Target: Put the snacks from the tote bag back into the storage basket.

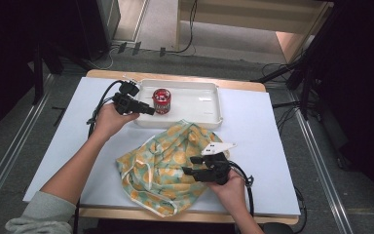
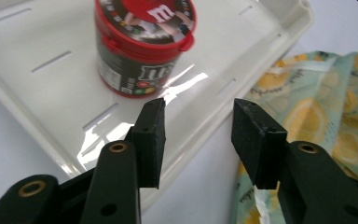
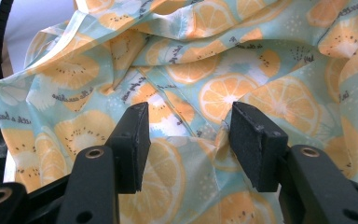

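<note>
High view showing a red-lidded M&M's candy tub [image 1: 161,101] standing upright in the left part of a white plastic tray [image 1: 209,109] at the far side of the table [image 1: 68,141], with the left gripper [image 1: 148,110] hanging just beside the tub, jaws pointing at its near-left side and not touching it. Left gripper view looking along parted jaws with nothing between them, the tub [image 2: 142,51] sitting just beyond the tips, slightly left of the gap, and the tray's [image 2: 51,70] near rim passing under them. Nearer the person, lying crumpled on the table, a lemon-print fabric bag [image 1: 160,165], its far edge touching the tray's rim. Right gripper [image 1: 189,165] hovering low over the right half of that bag, well apart from the tub. Right gripper view showing those jaws spread too, the cloth [image 3: 214,65] spreading beneath and beyond them, a small raised fold standing just beside the right-hand pad; contact with it not possible to tell.
</note>
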`<state>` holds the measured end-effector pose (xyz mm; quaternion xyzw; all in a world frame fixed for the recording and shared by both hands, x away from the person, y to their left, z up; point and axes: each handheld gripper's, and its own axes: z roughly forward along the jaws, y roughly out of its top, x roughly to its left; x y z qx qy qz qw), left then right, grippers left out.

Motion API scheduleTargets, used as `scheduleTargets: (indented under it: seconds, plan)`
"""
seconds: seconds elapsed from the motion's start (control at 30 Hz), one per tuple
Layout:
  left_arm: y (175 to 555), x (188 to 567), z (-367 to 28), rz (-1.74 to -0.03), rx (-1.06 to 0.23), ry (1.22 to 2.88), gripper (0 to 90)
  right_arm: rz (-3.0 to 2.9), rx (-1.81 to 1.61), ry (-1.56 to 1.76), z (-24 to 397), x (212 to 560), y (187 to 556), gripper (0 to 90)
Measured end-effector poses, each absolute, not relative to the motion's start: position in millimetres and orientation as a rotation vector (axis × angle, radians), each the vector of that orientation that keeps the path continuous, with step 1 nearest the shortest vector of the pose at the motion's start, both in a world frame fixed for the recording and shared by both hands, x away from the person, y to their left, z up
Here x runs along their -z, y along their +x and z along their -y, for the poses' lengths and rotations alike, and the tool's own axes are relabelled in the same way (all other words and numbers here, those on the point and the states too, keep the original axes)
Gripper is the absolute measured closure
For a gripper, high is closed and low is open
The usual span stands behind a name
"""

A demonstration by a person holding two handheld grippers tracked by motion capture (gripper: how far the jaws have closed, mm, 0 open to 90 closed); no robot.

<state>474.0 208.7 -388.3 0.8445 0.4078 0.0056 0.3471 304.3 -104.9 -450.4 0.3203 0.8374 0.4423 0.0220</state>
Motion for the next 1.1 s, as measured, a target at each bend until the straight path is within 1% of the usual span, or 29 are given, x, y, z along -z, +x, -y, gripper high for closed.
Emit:
scheduleTargets:
  seconds: [0.1, 0.3, 0.5, 0.8, 0.93, 1.1]
  plan:
    - [468, 389, -208, -1.028, -0.007, 2.187, 50.3, -2.589, -1.370, 0.993, 106, 450, 305, 49.1]
    - [456, 391, -208, -1.009, 0.003, 2.188, 46.4, -2.588, -1.370, 1.003, 107, 450, 305, 48.8]
    - [443, 392, -207, -0.983, 0.017, 2.193, 44.4, -2.583, -1.373, 1.007, 108, 449, 305, 48.7]
    - [411, 390, -214, -0.939, 0.006, 2.180, 42.9, -2.579, -1.370, 1.021, 113, 448, 304, 48.5]
    - [397, 394, -216, -0.931, 0.007, 2.182, 41.2, -2.571, -1.373, 1.027, 114, 448, 304, 48.3]
    - [381, 401, -221, -0.911, -0.008, 2.200, 41.2, -2.573, -1.369, 1.027, 116, 447, 304, 48.0]
